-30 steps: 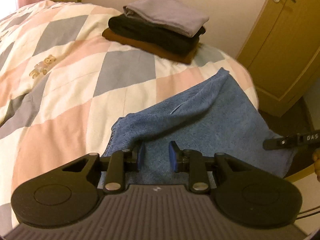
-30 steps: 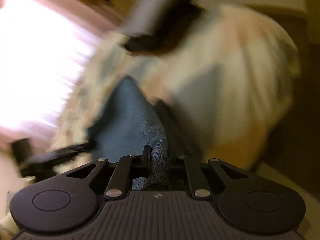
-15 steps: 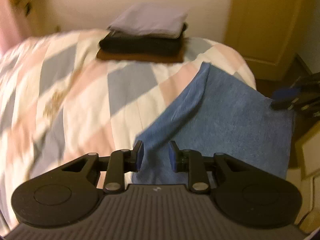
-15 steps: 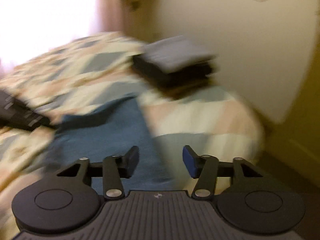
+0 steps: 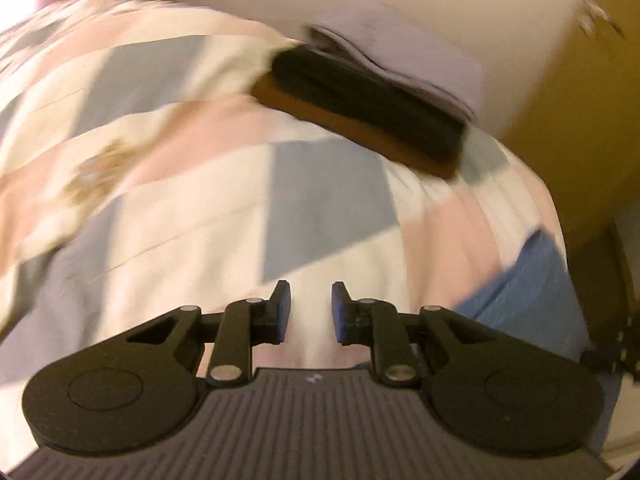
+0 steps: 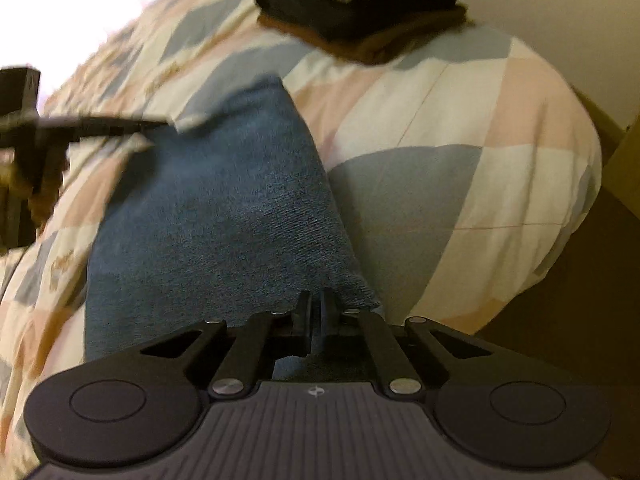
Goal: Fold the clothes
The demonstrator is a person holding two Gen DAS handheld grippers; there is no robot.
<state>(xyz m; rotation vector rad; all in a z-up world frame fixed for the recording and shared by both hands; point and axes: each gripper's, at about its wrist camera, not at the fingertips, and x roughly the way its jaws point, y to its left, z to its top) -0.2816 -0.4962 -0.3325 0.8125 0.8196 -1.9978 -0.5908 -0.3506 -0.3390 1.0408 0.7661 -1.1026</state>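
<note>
1. Right now the right tool [image 6: 316, 312] has its fingers pinched together on the near edge of the blue towel [image 6: 224, 216], with a sliver of blue cloth between them.
2. From that grip the blue towel runs away across the bed [image 6: 460, 128], lying flat on the checked quilt of cream, pink and grey-blue patches.
3. Its far corner points toward a stack of folded clothes [image 6: 360, 4] at the back of the bed; the two are apart, with quilt between them.
4. That stack shows a pale grey piece on top, a black one under it and a brown one at the bottom.
5. Over on the other side, the left tool [image 5: 311, 312] stands with its blue-padded fingers [image 5: 285, 312] parted and nothing between them, poised over bare quilt.
6. In the left wrist view the blue towel [image 5: 532, 292] appears only at the right edge, beside the left tool and not touched by it.
7. The same stack of folded clothes [image 5: 372, 92] sits farther up the bed [image 5: 168, 168] in that view, blurred by motion.
8. In the right wrist view the left tool [image 6: 100, 126] shows as a dark blurred shape at the left, reaching toward the towel's far left edge; contact cannot be made out.
9. A yellowish-brown cupboard [image 5: 576, 92] stands past the bed on the right.
</note>
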